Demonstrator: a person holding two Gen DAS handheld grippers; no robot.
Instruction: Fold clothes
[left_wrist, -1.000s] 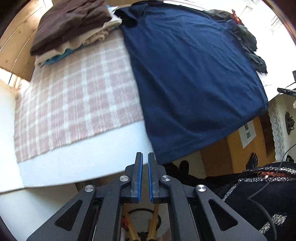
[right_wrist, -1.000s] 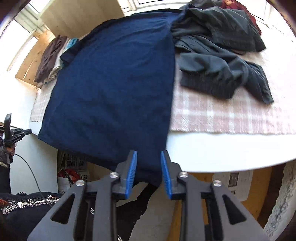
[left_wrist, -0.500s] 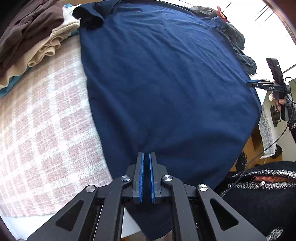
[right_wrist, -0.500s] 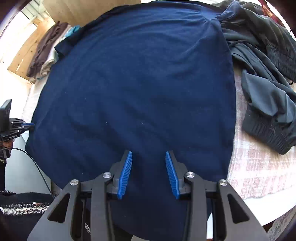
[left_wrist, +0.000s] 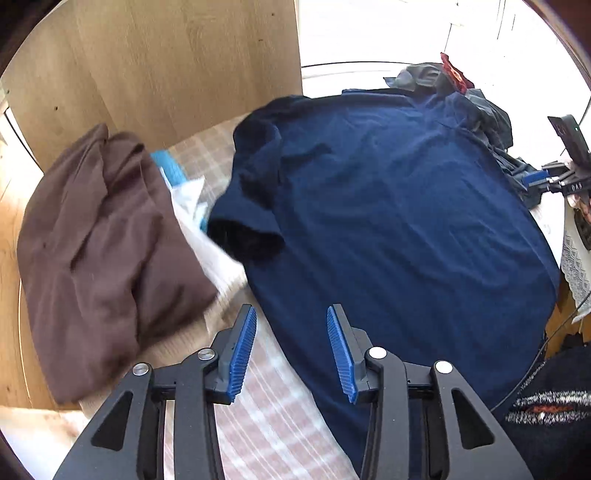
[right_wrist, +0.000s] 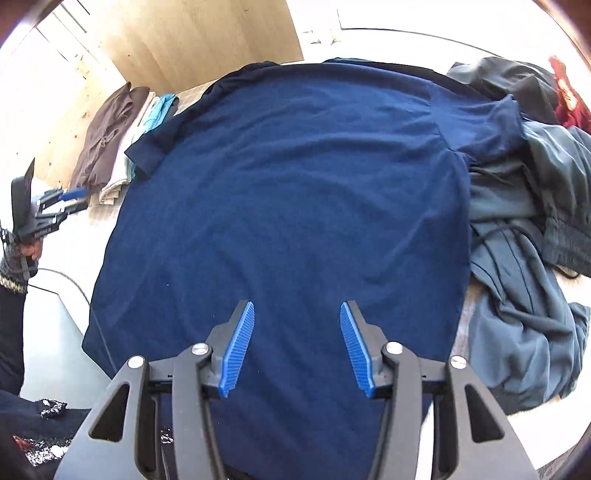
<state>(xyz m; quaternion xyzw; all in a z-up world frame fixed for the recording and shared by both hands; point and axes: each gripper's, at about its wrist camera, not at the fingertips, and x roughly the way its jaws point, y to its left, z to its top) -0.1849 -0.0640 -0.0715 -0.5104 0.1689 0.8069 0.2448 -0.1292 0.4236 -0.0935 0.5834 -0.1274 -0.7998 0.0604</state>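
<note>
The navy shirt (right_wrist: 288, 206) is my landmark here: it lies spread flat on the bench (left_wrist: 280, 435), which is covered with a pink-and-white checked cloth, and its hem hangs over the bench edge nearest me.

My left gripper (left_wrist: 291, 350) is spread wide and holds nothing; it hovers above the shirt's near left edge, one blue finger over the checked cloth and the other over navy fabric. The shirt's left sleeve (left_wrist: 247, 229) is bunched and folded in on itself ahead of that gripper.

My right gripper (right_wrist: 297, 347) is also wide apart and empty, both blue fingers poised above the lower middle of the shirt. I cannot tell whether either gripper touches the fabric.

Left of the shirt, touching its crumpled sleeve, sits a stack of folded clothes (left_wrist: 110, 236): a brown garment on top, with cream, white and teal layers beneath. Right of the shirt lies a loose heap of dark grey clothes (right_wrist: 524, 266), overlapped by the shirt's right sleeve, with a bit of red fabric (right_wrist: 569, 99) at its far end. Beyond the shirt's collar stands a pale wooden panel (left_wrist: 166, 74) beside a bright window.
</note>
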